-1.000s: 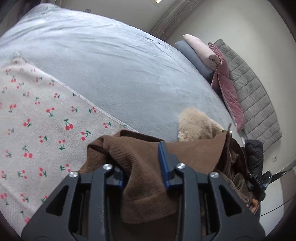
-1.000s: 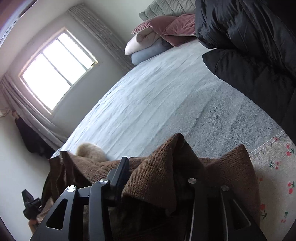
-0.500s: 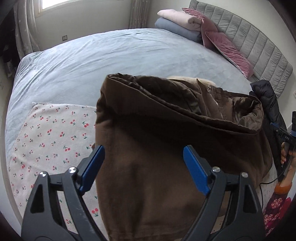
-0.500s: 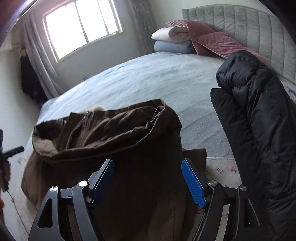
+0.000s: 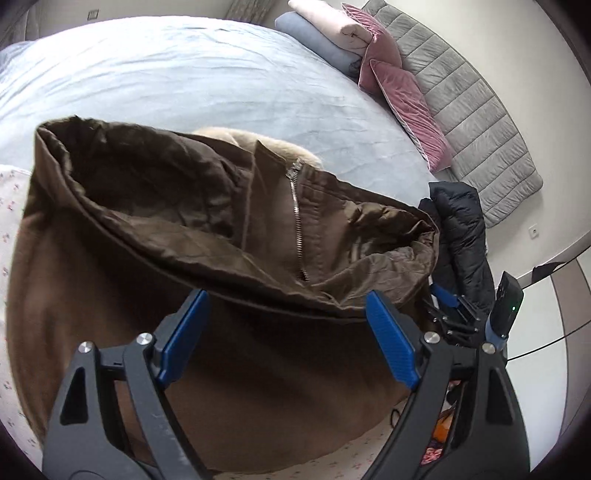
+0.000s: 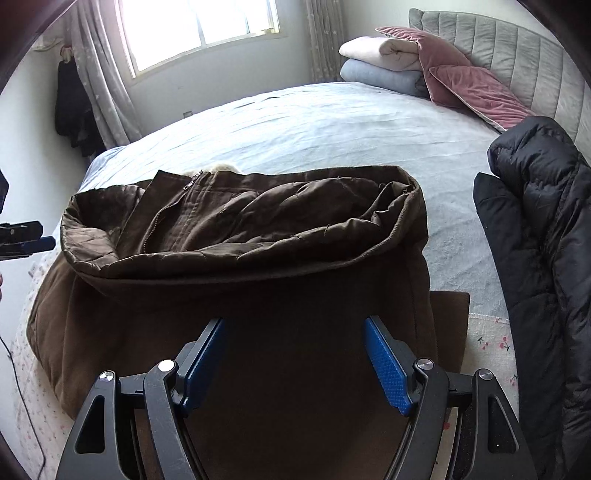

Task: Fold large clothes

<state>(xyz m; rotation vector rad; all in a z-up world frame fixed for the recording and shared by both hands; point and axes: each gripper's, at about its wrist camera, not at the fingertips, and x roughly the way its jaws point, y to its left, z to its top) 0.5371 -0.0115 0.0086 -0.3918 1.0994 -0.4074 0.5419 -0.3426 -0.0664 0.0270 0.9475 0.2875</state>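
A brown jacket [image 5: 155, 302] lies folded on the bed, its quilted lining and zipper [image 5: 295, 221] turned up on top, a beige fur collar [image 5: 221, 134] showing behind. It also fills the right wrist view [image 6: 258, 295]. My left gripper [image 5: 288, 328] is open and empty, hovering just above the jacket's near half. My right gripper [image 6: 295, 354] is open and empty above the jacket's near edge. The other gripper shows at the right of the left wrist view [image 5: 454, 306] and at the left edge of the right wrist view [image 6: 26, 236].
The jacket rests on a white cherry-print cloth [image 6: 491, 343] over a grey-blue bedspread [image 6: 332, 125]. A black puffer jacket [image 6: 539, 258] lies to the right. Pink cushions [image 6: 476, 88] and folded blankets [image 6: 380, 62] sit by the grey headboard [image 6: 517, 48]. A window [image 6: 199, 29] is behind.
Both grippers let go of the brown jacket and opened. The jacket dropped folded onto the bed, and both grippers pulled back above it.
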